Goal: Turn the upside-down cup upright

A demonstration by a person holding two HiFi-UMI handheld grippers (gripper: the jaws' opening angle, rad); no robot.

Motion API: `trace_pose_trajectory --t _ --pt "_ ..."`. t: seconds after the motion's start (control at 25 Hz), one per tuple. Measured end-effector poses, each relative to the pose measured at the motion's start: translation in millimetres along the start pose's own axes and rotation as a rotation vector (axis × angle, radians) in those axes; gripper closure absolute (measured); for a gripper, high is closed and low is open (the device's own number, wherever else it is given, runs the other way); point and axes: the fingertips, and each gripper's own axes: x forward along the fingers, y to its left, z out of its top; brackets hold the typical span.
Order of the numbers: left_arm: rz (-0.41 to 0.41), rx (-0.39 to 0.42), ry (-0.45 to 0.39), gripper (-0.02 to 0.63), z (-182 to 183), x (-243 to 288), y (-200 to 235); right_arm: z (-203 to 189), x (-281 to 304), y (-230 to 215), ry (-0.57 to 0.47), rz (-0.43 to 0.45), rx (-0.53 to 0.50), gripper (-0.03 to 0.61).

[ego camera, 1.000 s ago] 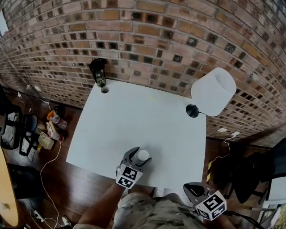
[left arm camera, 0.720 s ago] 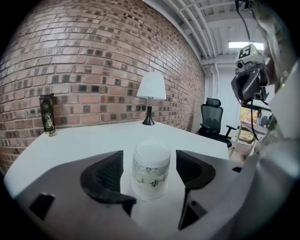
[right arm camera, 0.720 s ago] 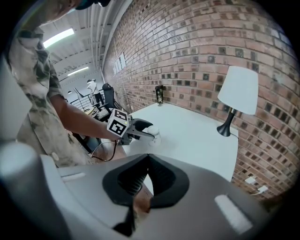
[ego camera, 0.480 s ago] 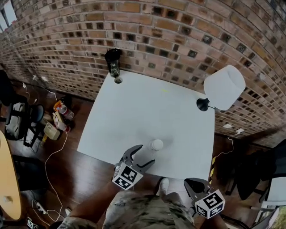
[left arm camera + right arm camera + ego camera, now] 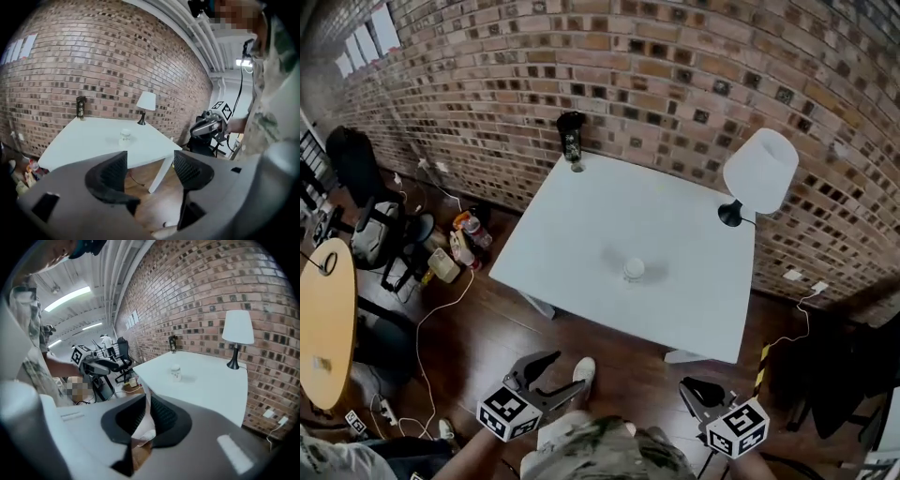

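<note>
A small pale cup [image 5: 633, 269] stands alone on the white table [image 5: 581, 225], also seen in the left gripper view as the cup [image 5: 124, 136] and in the right gripper view as the cup [image 5: 176, 372]. Neither gripper touches it. My left gripper [image 5: 558, 377] hangs over the wooden floor well short of the table's near edge; its jaws [image 5: 150, 164] are closing with nothing between them. My right gripper [image 5: 689, 386] is low at the right, also off the table. Its jaws [image 5: 146, 401] are almost together and hold nothing.
A white-shaded lamp [image 5: 759, 173] stands at the table's far right corner and a dark bottle [image 5: 572, 136] at the far left corner, against the brick wall. Bottles and cables [image 5: 455, 248] lie on the floor at left, near an office chair [image 5: 361, 169] and a round wooden table [image 5: 323, 319].
My left gripper let go of the cup and drew back off the table, over the floor. The right gripper also drew back, and the table now looks farther away.
</note>
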Motion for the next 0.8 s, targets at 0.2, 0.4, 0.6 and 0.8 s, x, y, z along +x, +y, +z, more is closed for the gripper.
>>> trace_pose_trajectory --t 0.2,0.4,0.6,0.8 --pt "0.047 -0.058 -0.006 0.305 -12.9 -36.1 -102.2 -52.5 -42.6 32.3 0.022 0.085 -0.013 0.541" --pt "0.039 -0.035 0.029 0.311 -36.3 -78.7 -168.4 -69.2 -66.3 78.7 0.011 0.134 -0.059 0.534" --pt "0.023 -0.077 0.003 0.318 -56.0 -125.4 -198.3 -68.5 -82.4 130.6 -0.029 0.132 -0.098 0.525" --pt "-0.008 -0.063 -0.029 0.320 -74.9 -177.0 -205.5 -75.1 -88.8 189.4 -0.045 0.093 -0.117 0.515"
